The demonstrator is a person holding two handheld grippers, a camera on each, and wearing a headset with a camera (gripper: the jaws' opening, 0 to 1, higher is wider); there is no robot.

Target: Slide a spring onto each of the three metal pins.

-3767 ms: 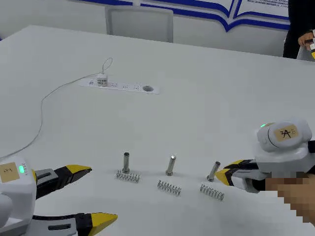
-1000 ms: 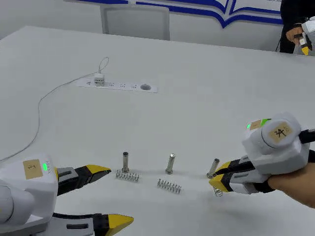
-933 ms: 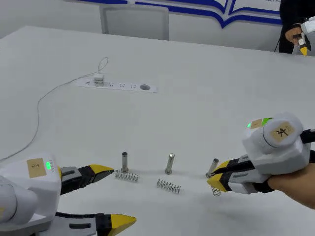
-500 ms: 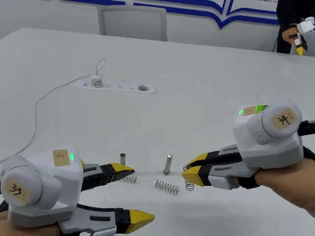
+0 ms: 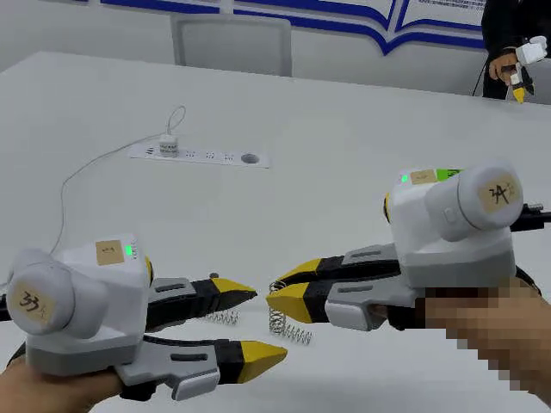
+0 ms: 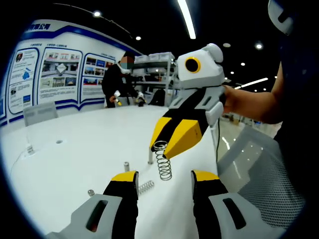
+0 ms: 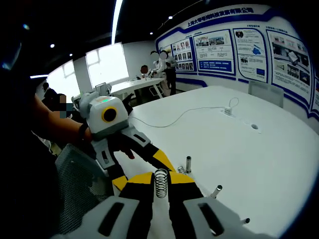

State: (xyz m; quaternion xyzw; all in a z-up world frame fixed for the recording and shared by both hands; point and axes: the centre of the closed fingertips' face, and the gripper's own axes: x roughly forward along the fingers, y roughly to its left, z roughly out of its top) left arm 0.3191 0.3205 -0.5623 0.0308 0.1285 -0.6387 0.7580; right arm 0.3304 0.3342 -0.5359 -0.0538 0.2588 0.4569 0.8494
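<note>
My right gripper [image 5: 279, 294] is shut on one end of a small steel spring [image 5: 277, 320], which hangs below its yellow tips above the table. That spring [image 7: 160, 182] stands upright between the jaws in the right gripper view. My left gripper [image 5: 250, 323] is open, its tips facing the right gripper's tips and a short way from the spring [image 6: 162, 160]. Three short metal pins [image 7: 188, 164] [image 7: 216, 191] [image 7: 244, 220] stand upright on the white table. A second spring [image 6: 146, 186] lies on the table near the pins [image 6: 126, 166], and another spring [image 5: 225, 317] peeks out beside the left gripper.
A white power strip [image 5: 202, 157] with a plugged-in cable lies farther back on the table [image 5: 344, 163]. A chair [image 5: 228, 39] stands behind the table's far edge. At the far right a person [image 5: 508, 34] holds another gripper.
My right gripper picked the rightmost spring off the table, lifted it and carried it left. My left gripper rose and moved right, so the two now face each other.
</note>
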